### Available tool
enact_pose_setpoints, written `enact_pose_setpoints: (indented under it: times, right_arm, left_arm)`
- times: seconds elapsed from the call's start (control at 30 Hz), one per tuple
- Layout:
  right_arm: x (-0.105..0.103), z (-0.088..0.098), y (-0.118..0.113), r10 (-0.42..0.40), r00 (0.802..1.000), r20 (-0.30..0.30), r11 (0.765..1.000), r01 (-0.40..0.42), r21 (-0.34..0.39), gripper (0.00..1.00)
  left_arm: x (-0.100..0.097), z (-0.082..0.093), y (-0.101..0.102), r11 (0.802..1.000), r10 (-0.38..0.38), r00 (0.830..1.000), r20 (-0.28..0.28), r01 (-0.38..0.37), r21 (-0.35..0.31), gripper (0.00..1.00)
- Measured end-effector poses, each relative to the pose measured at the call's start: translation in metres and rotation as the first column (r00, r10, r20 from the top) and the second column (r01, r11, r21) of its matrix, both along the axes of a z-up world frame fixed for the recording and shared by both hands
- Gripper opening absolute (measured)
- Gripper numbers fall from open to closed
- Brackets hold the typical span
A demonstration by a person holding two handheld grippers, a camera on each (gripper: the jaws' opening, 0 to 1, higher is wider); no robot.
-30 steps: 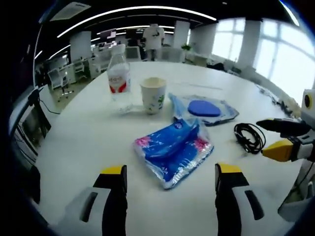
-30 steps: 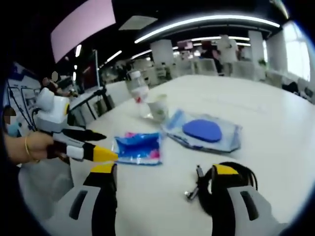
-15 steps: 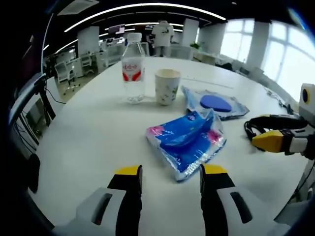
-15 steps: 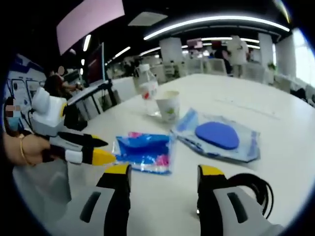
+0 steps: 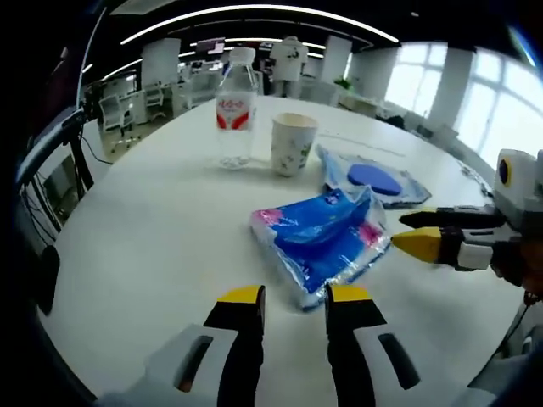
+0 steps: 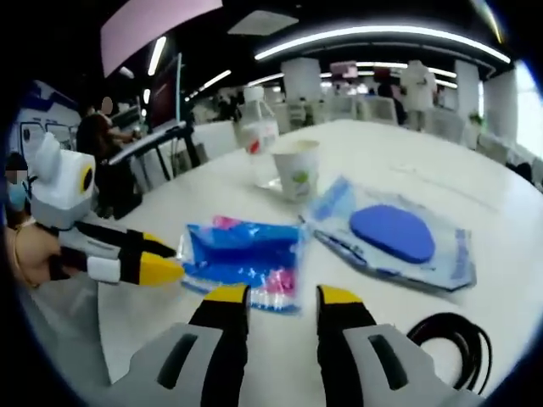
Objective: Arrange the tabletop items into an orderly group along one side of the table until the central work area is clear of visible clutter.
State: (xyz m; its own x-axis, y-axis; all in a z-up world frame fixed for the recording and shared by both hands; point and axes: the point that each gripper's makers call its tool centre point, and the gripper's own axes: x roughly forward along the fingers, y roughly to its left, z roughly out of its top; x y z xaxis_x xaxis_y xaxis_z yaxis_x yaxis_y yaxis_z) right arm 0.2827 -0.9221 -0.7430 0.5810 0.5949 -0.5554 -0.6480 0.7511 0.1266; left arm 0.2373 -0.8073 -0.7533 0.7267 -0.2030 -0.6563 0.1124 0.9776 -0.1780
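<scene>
Little of the tidying looks done. On the white surface the things lie spread over the middle rather than lined up on one side: a bottle and a paper cup stand close together at the far part, a clear pouch with a blue pad lies beside the cup, a blue tissue pack sits in the centre, and a coiled black cable lies apart near the edge on the right. The bottle, cup and pouch form a loose row, which could serve as the start of a group; the pack and the cable are the clear strays. The left claw is narrow, its yellow tips almost together and empty, poised just at the pack's near corner. The right claw is likewise narrow and holds nothing, its tips just short of the pack's edge in the right gripper view; in the left gripper view it comes in from the right, its tip close to the pack's other side. Both claws thus flank the pack, so it seems the first thing to be moved, probably nudged or pinched toward the bottle and cup. After that the cable is left to gather, and the row may need squaring up.
</scene>
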Motion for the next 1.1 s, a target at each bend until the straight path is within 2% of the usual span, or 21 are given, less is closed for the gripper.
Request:
enact_pose_setpoints:
  times: [0.17,0.4,0.57,0.7,0.83,1.1]
  right_arm:
    - [0.002,-0.010,-0.001,-0.004,1.000,-0.019,1.000,0.004,-0.024,0.20]
    - [0.003,-0.014,-0.001,-0.007,1.000,-0.025,1.000,0.006,-0.026,0.14]
    - [0.003,-0.018,-0.002,-0.009,0.999,-0.032,0.999,0.007,-0.043,0.04]
    - [0.002,-0.019,-0.001,-0.005,0.999,-0.037,0.999,0.004,-0.043,0.02]
    - [-0.001,-0.018,0.000,0.005,0.999,-0.040,0.999,-0.007,-0.045,0.01]
    - [-0.008,-0.015,0.000,0.023,0.998,-0.061,0.999,-0.025,-0.030,0.00]
  left_arm:
    - [-0.003,-0.007,0.001,1.000,0.003,1.000,-0.025,-0.003,-0.013,0.17]
    - [-0.001,-0.007,0.001,0.999,0.012,1.000,-0.022,-0.013,-0.038,0.14]
    - [-0.001,-0.008,-0.004,0.998,0.013,0.999,-0.029,-0.015,-0.058,0.09]
    - [-0.002,-0.008,-0.005,0.998,-0.003,1.000,-0.030,0.001,-0.055,0.05]
    - [-0.004,-0.008,-0.006,0.999,-0.038,0.999,-0.039,0.037,-0.015,0.03]
    - [-0.009,0.000,-0.004,0.999,-0.029,0.998,-0.052,0.027,-0.039,0.02]
